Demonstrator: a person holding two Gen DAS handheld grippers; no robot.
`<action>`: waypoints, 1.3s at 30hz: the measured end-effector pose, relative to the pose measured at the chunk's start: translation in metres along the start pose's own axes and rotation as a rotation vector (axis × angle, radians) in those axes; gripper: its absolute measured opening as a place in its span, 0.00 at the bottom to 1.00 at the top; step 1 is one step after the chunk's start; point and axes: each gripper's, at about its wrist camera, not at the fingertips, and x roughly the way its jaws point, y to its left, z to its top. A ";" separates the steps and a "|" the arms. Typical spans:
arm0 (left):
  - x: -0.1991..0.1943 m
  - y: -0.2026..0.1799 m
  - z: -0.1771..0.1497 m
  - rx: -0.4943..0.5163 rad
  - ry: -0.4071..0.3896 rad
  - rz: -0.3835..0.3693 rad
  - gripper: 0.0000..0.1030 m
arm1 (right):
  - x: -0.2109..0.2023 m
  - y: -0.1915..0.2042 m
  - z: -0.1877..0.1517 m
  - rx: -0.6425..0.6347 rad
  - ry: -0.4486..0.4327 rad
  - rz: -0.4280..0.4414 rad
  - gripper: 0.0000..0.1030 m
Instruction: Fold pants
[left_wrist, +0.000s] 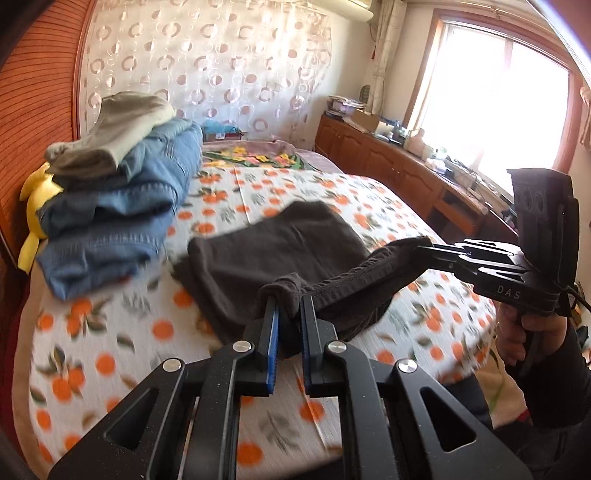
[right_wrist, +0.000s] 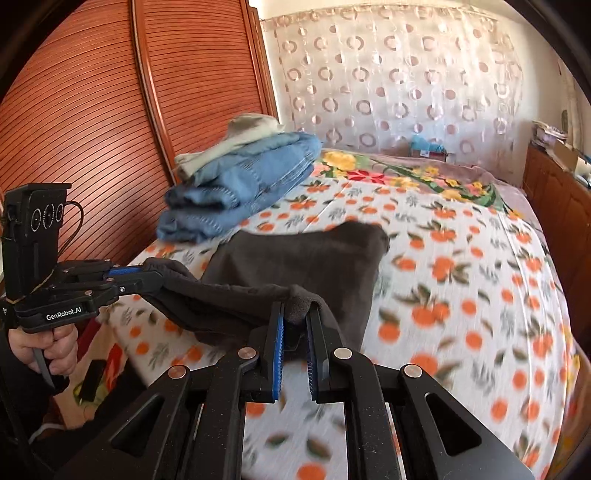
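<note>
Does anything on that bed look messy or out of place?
Only mildly: the stack of folded clothes by the wardrobe leans, its layers splayed unevenly, and a yellow plush toy is wedged behind it. The dark pants lie half lifted, mid-fold. Nothing spilled or damaged.

Dark grey pants (left_wrist: 280, 243) on white, orange-fruit-patterned bedsheet (left_wrist: 110, 332); blue folded jeans (left_wrist: 122, 206).

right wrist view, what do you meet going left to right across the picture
left gripper pinching one end of the dark pants → stack of folded jeans → right gripper pinching the pants' other end → orange-print sheet → wooden cabinet
</note>
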 end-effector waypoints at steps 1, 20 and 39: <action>0.004 0.003 0.004 -0.003 0.002 0.004 0.11 | 0.005 -0.003 0.004 -0.001 0.002 0.000 0.10; 0.077 0.049 0.050 -0.049 0.078 0.030 0.11 | 0.122 -0.054 0.062 0.029 0.105 0.045 0.10; 0.084 0.059 0.049 -0.040 0.094 0.074 0.45 | 0.111 -0.053 0.065 -0.021 0.075 0.010 0.41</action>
